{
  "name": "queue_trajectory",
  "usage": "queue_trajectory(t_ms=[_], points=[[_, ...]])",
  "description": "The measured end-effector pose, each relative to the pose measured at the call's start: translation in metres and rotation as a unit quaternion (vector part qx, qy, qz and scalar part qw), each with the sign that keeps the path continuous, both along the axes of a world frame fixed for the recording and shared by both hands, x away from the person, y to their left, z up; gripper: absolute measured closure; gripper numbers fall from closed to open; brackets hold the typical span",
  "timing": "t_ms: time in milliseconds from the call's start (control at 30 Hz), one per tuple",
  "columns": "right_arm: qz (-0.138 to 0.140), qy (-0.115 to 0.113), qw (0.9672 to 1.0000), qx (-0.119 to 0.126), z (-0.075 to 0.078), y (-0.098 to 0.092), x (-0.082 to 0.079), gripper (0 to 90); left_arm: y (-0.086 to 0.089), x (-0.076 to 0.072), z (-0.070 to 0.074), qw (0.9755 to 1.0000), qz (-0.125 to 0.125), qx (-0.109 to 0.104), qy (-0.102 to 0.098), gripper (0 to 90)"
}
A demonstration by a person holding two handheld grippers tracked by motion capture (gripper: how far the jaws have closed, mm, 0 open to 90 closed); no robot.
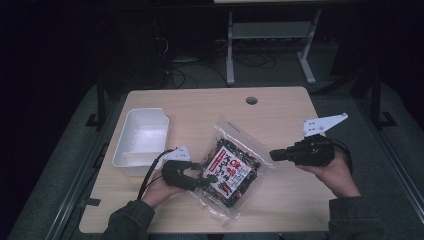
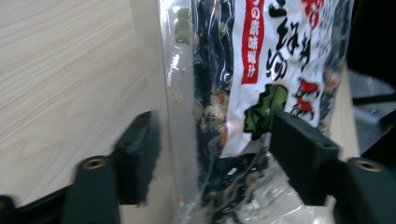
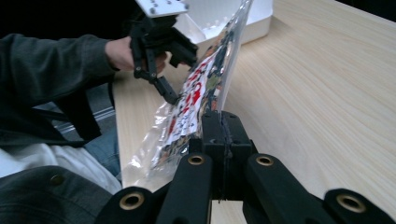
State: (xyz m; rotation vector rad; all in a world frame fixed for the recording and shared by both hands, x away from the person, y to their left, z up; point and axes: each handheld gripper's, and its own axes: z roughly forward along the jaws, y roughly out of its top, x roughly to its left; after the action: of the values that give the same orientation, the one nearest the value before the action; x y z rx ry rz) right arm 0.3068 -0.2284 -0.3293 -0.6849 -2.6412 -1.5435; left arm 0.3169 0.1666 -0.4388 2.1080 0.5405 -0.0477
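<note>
A clear snack bag (image 1: 232,170) with a white and red label and dark contents is lifted off the wooden table (image 1: 280,115), tilted on its edge. My right gripper (image 1: 274,154) is shut on its right edge; in the right gripper view the black jaws (image 3: 223,122) meet on the clear plastic of the bag (image 3: 201,93). My left gripper (image 1: 207,176) straddles the bag's lower left side. In the left gripper view the bag (image 2: 261,70) hangs edge-on between the two jaws of that gripper (image 2: 212,140), which stand apart, the left one with a small gap to the plastic.
An empty white tray (image 1: 142,137) sits on the table's left side, behind the left hand, and its corner (image 3: 261,18) appears in the right gripper view. A round cable hole (image 1: 251,100) lies near the far edge. Desk legs and cables stand beyond the table.
</note>
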Motion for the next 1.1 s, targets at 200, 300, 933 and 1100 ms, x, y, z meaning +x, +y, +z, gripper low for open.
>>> queue_trajectory(t_ms=[200, 300, 933, 1100], points=[[-0.038, -0.009, 0.9992, 0.000, -0.002, 0.002, 0.006, 89.9, 0.004, -0.009, 0.004, 0.9994, -0.033, -0.009, -0.001, 58.4], [-0.049, -0.011, 0.9987, 0.005, -0.005, 0.004, 0.009, 89.9, 0.007, -0.012, 0.004, 0.9993, -0.037, -0.004, -0.006, 60.5], [-0.123, 0.048, 0.9867, 0.095, -0.071, 0.009, -0.003, 36.3, 0.008, -0.023, 0.004, 0.9980, -0.039, 0.030, -0.039, 61.5], [-0.110, 0.054, 0.9885, 0.088, -0.087, 0.022, -0.007, 37.3, 0.008, -0.026, 0.005, 0.9974, -0.038, 0.035, -0.049, 61.5]])
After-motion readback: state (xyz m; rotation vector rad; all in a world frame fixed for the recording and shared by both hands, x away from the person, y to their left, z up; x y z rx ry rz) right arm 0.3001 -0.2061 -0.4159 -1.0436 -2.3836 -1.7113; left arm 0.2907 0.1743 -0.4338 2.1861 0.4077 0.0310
